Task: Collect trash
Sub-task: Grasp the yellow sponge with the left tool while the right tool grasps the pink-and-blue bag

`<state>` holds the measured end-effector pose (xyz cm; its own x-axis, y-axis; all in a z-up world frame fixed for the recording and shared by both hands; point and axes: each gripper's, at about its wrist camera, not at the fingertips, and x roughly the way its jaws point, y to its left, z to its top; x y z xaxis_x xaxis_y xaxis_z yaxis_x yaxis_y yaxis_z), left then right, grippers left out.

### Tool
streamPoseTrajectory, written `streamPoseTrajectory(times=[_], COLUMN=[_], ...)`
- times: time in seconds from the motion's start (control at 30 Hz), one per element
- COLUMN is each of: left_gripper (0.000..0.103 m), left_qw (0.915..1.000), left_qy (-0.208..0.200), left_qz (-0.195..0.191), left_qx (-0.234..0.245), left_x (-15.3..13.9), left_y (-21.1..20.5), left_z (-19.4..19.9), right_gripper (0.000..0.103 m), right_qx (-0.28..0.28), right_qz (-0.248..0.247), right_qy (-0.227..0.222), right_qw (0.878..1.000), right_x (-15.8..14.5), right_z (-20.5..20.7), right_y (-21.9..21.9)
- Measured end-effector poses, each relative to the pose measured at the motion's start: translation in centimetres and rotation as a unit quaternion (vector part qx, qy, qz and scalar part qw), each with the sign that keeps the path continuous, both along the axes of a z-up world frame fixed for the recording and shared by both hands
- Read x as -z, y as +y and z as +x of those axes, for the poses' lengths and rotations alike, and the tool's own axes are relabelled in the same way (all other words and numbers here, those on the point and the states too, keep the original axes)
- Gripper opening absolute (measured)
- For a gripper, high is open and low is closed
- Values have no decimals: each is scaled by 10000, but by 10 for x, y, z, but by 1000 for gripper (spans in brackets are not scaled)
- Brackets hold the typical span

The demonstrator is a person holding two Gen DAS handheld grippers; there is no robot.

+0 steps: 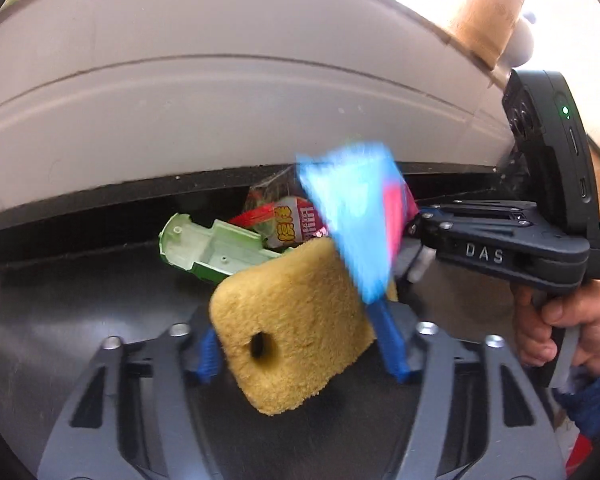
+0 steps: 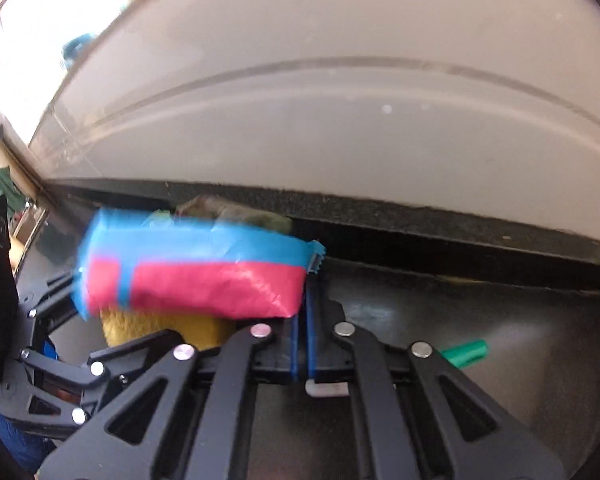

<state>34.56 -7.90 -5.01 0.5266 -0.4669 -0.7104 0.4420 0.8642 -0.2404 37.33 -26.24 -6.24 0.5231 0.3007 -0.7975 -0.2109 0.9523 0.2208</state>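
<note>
My left gripper (image 1: 296, 344) is shut on a yellow sponge (image 1: 288, 332) with a hole in it, held over a dark bin floor (image 1: 80, 300). My right gripper (image 2: 305, 300) is shut on the edge of a blue and pink wrapper (image 2: 196, 276), which also shows blurred in the left wrist view (image 1: 352, 216) just above the sponge. The sponge shows below the wrapper in the right wrist view (image 2: 160, 326). The right gripper's body (image 1: 500, 248) enters from the right in the left wrist view. A green plastic piece (image 1: 212, 248) and a red and yellow snack wrapper (image 1: 288, 224) lie behind the sponge.
A pale grey curved wall (image 1: 220, 100) rises behind the dark surface, with a black rim (image 2: 420, 216) along its foot. A small green cap (image 2: 466, 353) lies on the dark surface at right. A wooden object (image 1: 488, 12) stands at top right.
</note>
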Motion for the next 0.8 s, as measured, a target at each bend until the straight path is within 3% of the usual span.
streamPoseTrajectory(times=[0.17,0.4,0.57,0.8], left_gripper=[41,40,40,40], left_qw=[9992,9966,9931,9877], left_qy=[116,-76,-34,94], left_qz=[-162,142,486,508], left_qx=[-338,-813,-1064,-1474], left_x=[-20,-52,-57,-52], left_y=[16,40,59,114], left_z=[-39,-132,-195,-258], right_gripper=[2,2,2,2], right_qx=[280,492,430,229], right_qz=[61,-138,-171,-369], right_qy=[-190,-121,28,3], right_qw=[9994,9986,9989,9991], right_x=[-29,-57,-49,-41], right_z=[-35,-114,-175,-236], right_y=[1,20,40,72])
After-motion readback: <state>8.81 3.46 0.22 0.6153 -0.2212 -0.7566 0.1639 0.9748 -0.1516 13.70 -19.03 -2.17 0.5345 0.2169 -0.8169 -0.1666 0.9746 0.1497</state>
